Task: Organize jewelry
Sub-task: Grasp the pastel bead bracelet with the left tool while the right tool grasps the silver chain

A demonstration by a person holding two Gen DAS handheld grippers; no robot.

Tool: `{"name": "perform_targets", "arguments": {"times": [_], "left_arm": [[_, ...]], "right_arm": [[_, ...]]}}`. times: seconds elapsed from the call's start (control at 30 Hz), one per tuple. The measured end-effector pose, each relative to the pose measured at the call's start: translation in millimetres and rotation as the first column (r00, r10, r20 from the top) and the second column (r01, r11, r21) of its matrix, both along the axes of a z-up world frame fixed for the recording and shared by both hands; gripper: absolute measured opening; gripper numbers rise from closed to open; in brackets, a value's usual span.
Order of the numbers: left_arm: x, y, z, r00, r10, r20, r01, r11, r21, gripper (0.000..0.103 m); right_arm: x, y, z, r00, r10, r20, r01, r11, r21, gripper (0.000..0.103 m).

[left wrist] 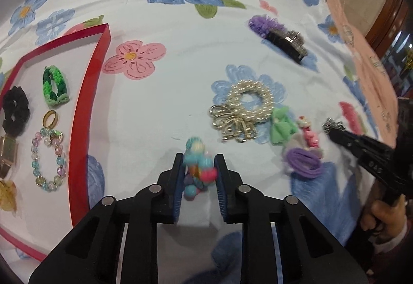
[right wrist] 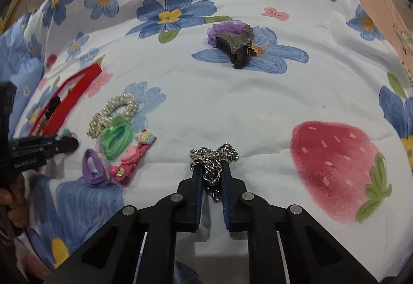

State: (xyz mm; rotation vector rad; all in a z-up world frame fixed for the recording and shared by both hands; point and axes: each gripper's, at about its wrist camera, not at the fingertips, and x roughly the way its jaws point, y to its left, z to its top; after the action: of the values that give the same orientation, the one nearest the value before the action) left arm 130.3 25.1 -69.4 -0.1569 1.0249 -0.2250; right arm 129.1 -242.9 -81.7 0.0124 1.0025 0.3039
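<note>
Clamping a beaded bracelet and a silver chain, the left gripper and right gripper leave about 6 pieces outside the red tray, which holds roughly 6.

White cloth printed with blue and pink flowers, red strawberries. Red-walled tray, white inside: black scrunchie, green braided band, gold ring, pastel pink-blue-green bead bracelet. Turquoise, pink and white bead cluster between blue pads on black left gripper. Silver chain in black right gripper. White pearl scrunchie with silver bow. Mint-green hair ties, purple hair tie, pink clip. Far: black, silver-glittered claw clip on purple ruffle.
</note>
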Motion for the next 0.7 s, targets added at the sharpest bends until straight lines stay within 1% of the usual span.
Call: {"name": "perform_targets", "arguments": {"times": [0.03,0.1,0.17,0.43,0.53,0.57,0.63,0.67,0.7], "left_arm": [[-2,1,3,1.000,0.000,0.006,0.000,1.000,-0.013,0.003],[-7,5,9,1.000,0.006,0.015,-0.006,0.999,-0.038,0.000],[-11,6,13,1.000,0.011,0.025,-0.010,0.999,-0.042,0.000],[-29,15,30,0.997,0.028,0.069,-0.023,0.998,-0.066,0.000],[-29,19,29,0.998,0.031,0.058,-0.027,0.997,-0.069,0.000],[-27,19,27,0.999,0.035,0.041,-0.032,0.997,-0.063,0.001],[-25,17,24,0.999,0.027,0.030,-0.026,0.999,-0.042,0.016],[-23,14,23,0.999,0.021,0.032,-0.021,0.999,-0.024,0.021],[-21,11,21,0.999,0.020,0.025,-0.020,1.000,0.002,0.035]], "right_arm": [[0,0,1,1.000,-0.002,-0.002,0.003,1.000,0.013,0.011],[-2,-1,7,1.000,-0.003,0.003,0.003,0.999,0.037,0.011],[-5,0,16,1.000,0.004,0.021,-0.005,0.998,0.060,0.010],[-14,14,47,0.996,0.037,0.085,-0.046,0.994,0.103,0.010],[-16,21,55,0.994,0.053,0.095,-0.064,0.990,0.122,0.010],[-16,23,56,0.994,0.058,0.094,-0.070,0.989,0.127,0.010],[-18,25,58,0.994,0.065,0.091,-0.078,0.986,0.148,0.010],[-18,26,59,0.994,0.069,0.088,-0.083,0.984,0.157,0.010],[-20,28,59,0.994,0.074,0.086,-0.087,0.983,0.162,0.010]]}}
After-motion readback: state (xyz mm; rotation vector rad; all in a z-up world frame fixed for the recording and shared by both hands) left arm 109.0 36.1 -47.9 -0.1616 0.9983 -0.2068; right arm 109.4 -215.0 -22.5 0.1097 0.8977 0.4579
